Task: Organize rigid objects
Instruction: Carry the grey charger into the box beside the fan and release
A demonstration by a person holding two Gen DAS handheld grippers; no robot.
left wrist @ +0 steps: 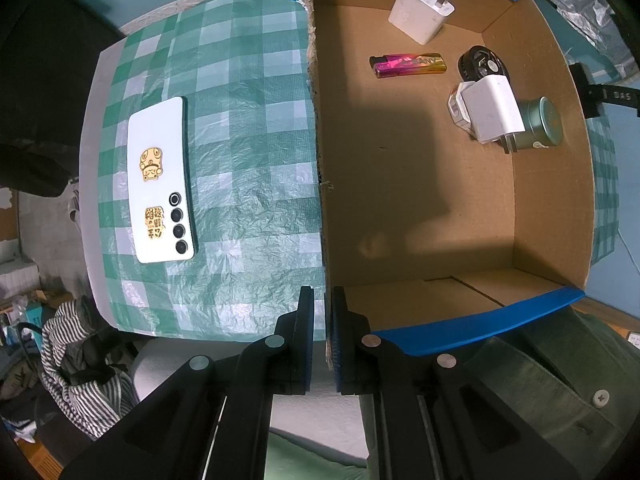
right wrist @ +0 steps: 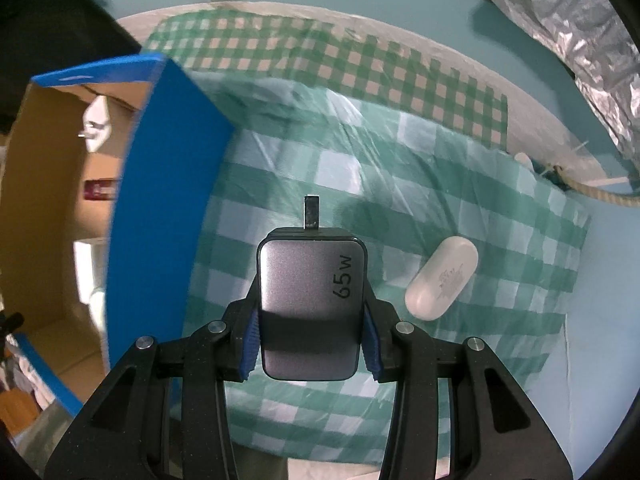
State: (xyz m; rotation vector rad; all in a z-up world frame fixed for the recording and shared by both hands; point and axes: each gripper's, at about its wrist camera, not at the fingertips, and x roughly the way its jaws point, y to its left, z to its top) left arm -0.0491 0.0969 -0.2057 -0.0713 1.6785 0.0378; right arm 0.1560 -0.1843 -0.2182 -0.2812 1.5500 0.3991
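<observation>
**A:** What was the right gripper (right wrist: 310, 344) doing?

**B:** It was clenched on the grey charger (right wrist: 310, 300), the one marked 65W. Both blue pads pressed its 2 long sides, low on the body, with the prong (right wrist: 311, 212) pointing away from the wrist. The charger hung above the checked tablecloth (right wrist: 460, 184), clear of it.

**A:** And the left?

**B:** The left gripper (left wrist: 323, 336) was pinched shut on the near end of the cardboard box (left wrist: 420, 200) wall, close to its near corner, steadying it.

**A:** So the step in hand?

**B:** My reading: carry the charger over the blue-taped rim (right wrist: 160, 216) and set it down inside. The rim stood just left of the load, so I would lift clear of it before going across.

**A:** Where inside?

**B:** The near half of the floor was bare. Further in, at the right wall, lay a white adapter (left wrist: 494, 110) piled with a green tin (left wrist: 542, 124) and a black round part (left wrist: 482, 64); the lighter (left wrist: 408, 66) sat mid-floor, and another white charger (left wrist: 420, 10) near the far wall. I would aim for the bare patch and release low.

**A:** Anything left outside?

**B:** A white earbud case (right wrist: 442, 278) near the cloth's right edge, and a phone (left wrist: 160, 180) toward the left edge.
</observation>
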